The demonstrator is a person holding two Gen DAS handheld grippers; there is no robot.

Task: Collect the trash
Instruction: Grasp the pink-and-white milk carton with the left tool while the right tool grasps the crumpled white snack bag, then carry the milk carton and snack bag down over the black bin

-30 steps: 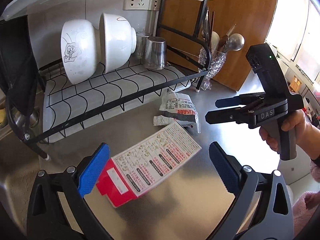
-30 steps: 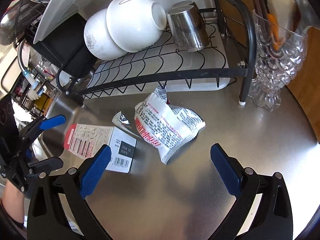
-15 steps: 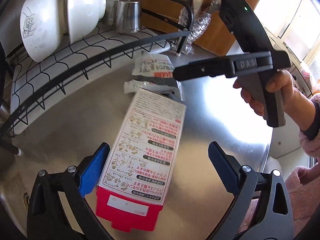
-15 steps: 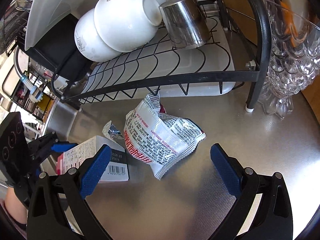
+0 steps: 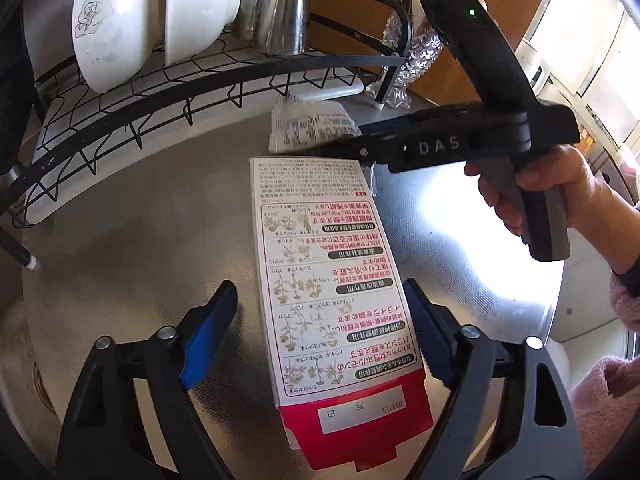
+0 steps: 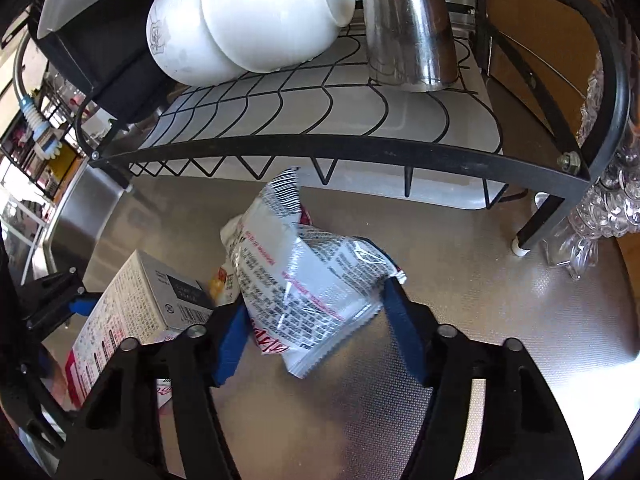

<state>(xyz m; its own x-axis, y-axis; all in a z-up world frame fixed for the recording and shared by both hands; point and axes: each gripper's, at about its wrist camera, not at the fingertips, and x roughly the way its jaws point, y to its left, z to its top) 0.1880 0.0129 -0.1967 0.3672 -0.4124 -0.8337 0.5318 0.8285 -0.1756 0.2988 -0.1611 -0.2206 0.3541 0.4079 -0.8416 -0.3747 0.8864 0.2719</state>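
A red and white printed carton lies flat on the steel counter, lengthwise between the jaws of my left gripper. Those jaws are closing; the right pad is at the carton's edge and a gap shows at the left pad. A crumpled white snack bag lies just beyond the carton, between the closing jaws of my right gripper. Its pads just reach the bag's edges without squeezing it. A hand holds the right gripper over the bag. A small yellow wrapper scrap lies between carton and bag.
A black wire dish rack stands right behind the trash, holding two white bowls and an upturned steel cup. A glass utensil holder is at the rack's right end. The sink edge is to the left.
Both grippers came down closer to the counter. The left jaws narrowed around the carton, which now lies lengthwise between them, and the right jaws narrowed around the snack bag.
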